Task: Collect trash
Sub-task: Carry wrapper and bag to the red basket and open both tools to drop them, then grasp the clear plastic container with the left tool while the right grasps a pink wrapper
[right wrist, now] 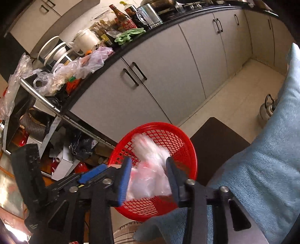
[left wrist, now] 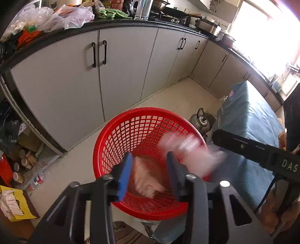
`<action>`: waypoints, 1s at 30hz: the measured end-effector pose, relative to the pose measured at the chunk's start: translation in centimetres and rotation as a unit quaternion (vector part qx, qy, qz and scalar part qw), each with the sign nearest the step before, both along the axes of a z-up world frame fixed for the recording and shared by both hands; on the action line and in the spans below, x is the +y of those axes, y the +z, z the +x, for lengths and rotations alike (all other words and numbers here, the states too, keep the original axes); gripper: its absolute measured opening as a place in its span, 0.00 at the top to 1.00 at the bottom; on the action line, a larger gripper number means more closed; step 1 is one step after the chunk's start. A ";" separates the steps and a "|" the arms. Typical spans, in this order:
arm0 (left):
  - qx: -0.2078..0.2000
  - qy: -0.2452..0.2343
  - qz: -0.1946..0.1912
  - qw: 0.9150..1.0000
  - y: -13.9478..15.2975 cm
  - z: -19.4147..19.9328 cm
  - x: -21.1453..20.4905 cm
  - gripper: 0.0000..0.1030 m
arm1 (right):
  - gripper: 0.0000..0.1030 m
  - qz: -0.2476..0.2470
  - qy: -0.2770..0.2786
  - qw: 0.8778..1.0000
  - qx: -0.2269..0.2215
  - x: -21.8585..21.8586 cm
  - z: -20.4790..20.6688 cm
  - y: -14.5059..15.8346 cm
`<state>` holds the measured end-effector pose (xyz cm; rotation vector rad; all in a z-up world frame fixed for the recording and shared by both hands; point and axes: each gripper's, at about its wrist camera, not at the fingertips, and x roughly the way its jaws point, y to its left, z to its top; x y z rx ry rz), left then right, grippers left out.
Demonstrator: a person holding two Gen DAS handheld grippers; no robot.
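Note:
A red mesh basket (left wrist: 112, 142) stands on the floor right under both grippers. My left gripper (left wrist: 149, 156) hangs open over it; a pale crumpled wrapper (left wrist: 145, 180) shows between its fingers, down in the basket. A blurred white and pink plastic bag (left wrist: 193, 155) is in the air at the basket's right rim, below the black body of the right gripper (left wrist: 262, 155). In the right wrist view my right gripper (right wrist: 149, 160) is open, with that blurred bag (right wrist: 148, 169) loose between its fingers above the basket (right wrist: 168, 135). A blue pad (right wrist: 91, 173) of the left gripper shows at the left.
Grey cabinets (left wrist: 75, 84) run behind the basket under a black counter piled with plastic bags (left wrist: 71, 16). A metal kettle (left wrist: 201, 120) and a blue cloth-covered surface (left wrist: 249, 116) stand to the right. Jars and boxes (left wrist: 24, 159) clutter the floor at the left.

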<state>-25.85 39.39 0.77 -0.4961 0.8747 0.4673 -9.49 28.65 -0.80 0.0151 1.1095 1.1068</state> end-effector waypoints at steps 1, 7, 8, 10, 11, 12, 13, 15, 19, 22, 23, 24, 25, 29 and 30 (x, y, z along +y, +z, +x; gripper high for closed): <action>-0.002 0.000 0.001 1.000 0.2 -0.1 0.0 0.61 | 0.57 0.001 0.000 1.000 0.001 -0.2 -0.1 0.1; -0.006 0.004 0.013 1.000 1.5 -0.3 -1.1 0.55 | 0.47 0.006 -0.023 1.000 -0.015 -2.6 -0.2 1.3; -0.008 0.004 0.016 1.000 1.7 -0.3 -1.3 0.53 | 0.46 0.008 -0.031 0.999 -0.017 -3.5 -0.2 1.7; -0.011 0.000 0.032 0.999 2.5 -0.1 -2.4 0.49 | 0.46 0.011 -0.042 0.999 -0.019 -4.9 -0.1 2.1; -0.012 -0.003 0.040 0.999 2.8 -0.1 -2.7 0.47 | 0.46 0.013 -0.051 0.998 -0.021 -6.0 -0.1 2.3; -0.011 -0.007 0.053 0.999 3.2 0.1 -3.4 0.45 | 0.45 0.013 -0.059 0.998 -0.023 -6.8 0.0 2.5; -0.010 -0.010 0.064 0.998 3.5 0.3 -4.0 0.45 | 0.45 0.013 -0.065 0.997 -0.024 -7.4 0.0 2.6; -0.012 -0.018 0.085 0.996 4.3 0.6 -5.5 0.40 | 0.44 0.011 -0.084 0.996 -0.032 -9.5 0.0 2.9; -0.017 -0.036 0.109 0.993 5.3 1.2 -8.0 0.35 | 0.42 0.013 -0.115 0.992 -0.040 -13.0 -0.2 3.5; -0.018 -0.053 0.121 0.991 5.9 1.8 -10.1 0.34 | 0.41 0.013 -0.133 0.990 -0.046 -15.3 -0.3 3.9; -0.018 -0.058 0.124 0.990 6.0 2.0 -10.6 0.34 | 0.40 0.013 -0.142 0.989 -0.049 -16.3 -0.3 4.1; -0.018 -0.064 0.127 0.990 6.1 2.2 -11.2 0.34 | 0.40 0.014 -0.147 0.988 -0.050 -17.0 -0.4 4.2; -0.018 -0.070 0.131 0.989 6.3 2.4 -11.9 0.34 | 0.40 0.014 -0.156 0.986 -0.051 -18.0 -0.4 4.3; -0.021 -0.091 0.140 0.986 6.9 3.2 -14.2 0.33 | 0.39 0.015 -0.181 0.982 -0.055 -21.1 -0.7 4.7; -0.022 -0.098 0.143 0.985 7.1 3.4 -14.9 0.32 | 0.38 0.014 -0.186 0.981 -0.056 -21.7 -0.7 4.7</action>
